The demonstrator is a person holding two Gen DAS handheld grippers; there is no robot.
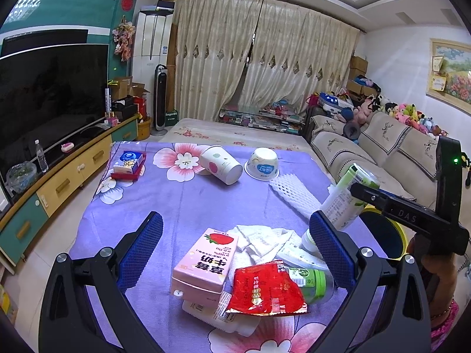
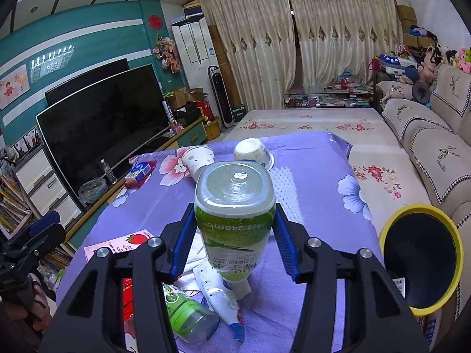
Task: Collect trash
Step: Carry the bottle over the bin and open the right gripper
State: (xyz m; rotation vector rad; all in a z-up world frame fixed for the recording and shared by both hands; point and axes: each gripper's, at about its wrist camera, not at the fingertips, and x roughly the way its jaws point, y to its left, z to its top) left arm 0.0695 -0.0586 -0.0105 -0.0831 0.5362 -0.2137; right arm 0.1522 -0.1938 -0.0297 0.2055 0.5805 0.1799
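Here the right tongs (image 2: 235,229) clamp a bottle (image 2: 234,206) marked "245mL".

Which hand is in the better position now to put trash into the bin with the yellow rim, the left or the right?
The right. The right gripper already holds a green bottle, and the bin stands open close on its right side. The left gripper is open over the pink carton, holding nothing.
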